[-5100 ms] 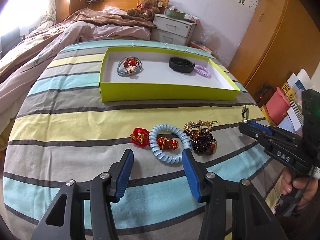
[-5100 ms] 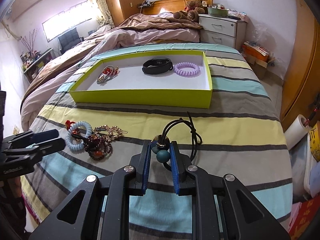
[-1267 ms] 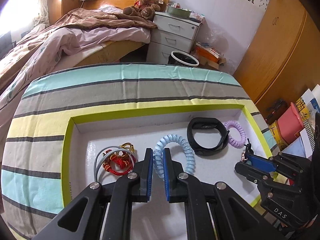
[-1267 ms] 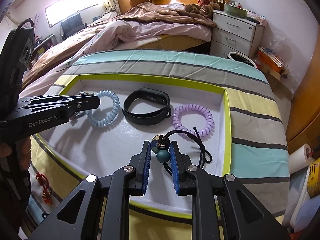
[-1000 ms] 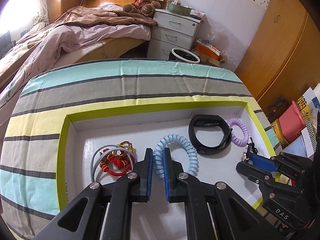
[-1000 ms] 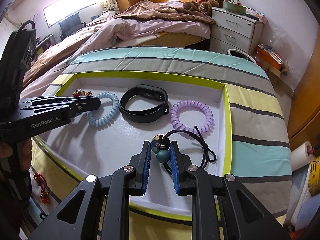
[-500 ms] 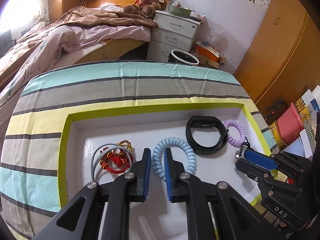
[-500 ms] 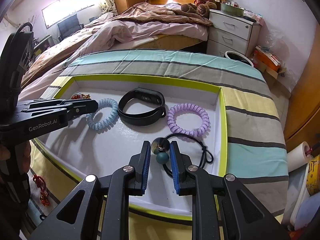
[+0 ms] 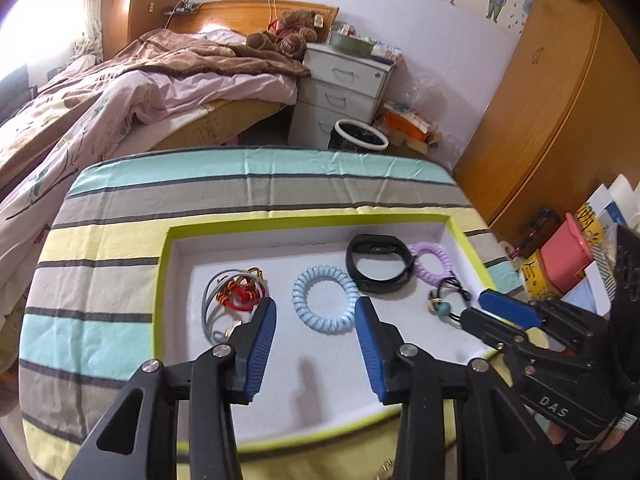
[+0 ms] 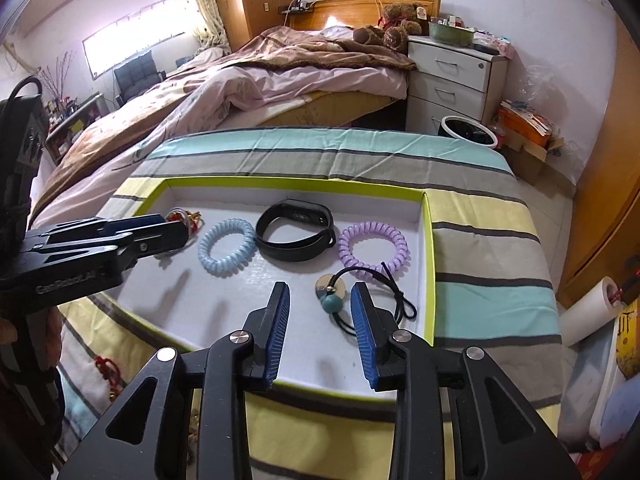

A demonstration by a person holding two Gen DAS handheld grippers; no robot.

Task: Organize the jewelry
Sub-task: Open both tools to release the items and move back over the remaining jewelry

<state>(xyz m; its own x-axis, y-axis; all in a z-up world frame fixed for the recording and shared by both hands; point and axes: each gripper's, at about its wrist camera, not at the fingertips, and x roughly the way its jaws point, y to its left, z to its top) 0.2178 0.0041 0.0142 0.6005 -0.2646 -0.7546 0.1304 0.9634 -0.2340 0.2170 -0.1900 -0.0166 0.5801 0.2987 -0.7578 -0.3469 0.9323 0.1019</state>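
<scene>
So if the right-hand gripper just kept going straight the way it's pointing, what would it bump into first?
Most likely the black cord hair tie with the teal bead, lying in the tray between the right gripper's opening jaws. Depth is hard to judge; it might reach the tray floor beside it.

I'm in a home bedroom: an unmade bed (image 10: 280, 76), teddy bears (image 10: 390, 26), a white nightstand (image 10: 452, 80), wooden wardrobes (image 9: 552, 112).

Striped cloth-covered table (image 9: 132, 240), bearing a lime-green shallow box (image 9: 162, 280).
Beside the box's near-left corner, directly on the stripes: a red knotted ornament (image 10: 105, 366), partly hidden behind a black gripper body.
</scene>
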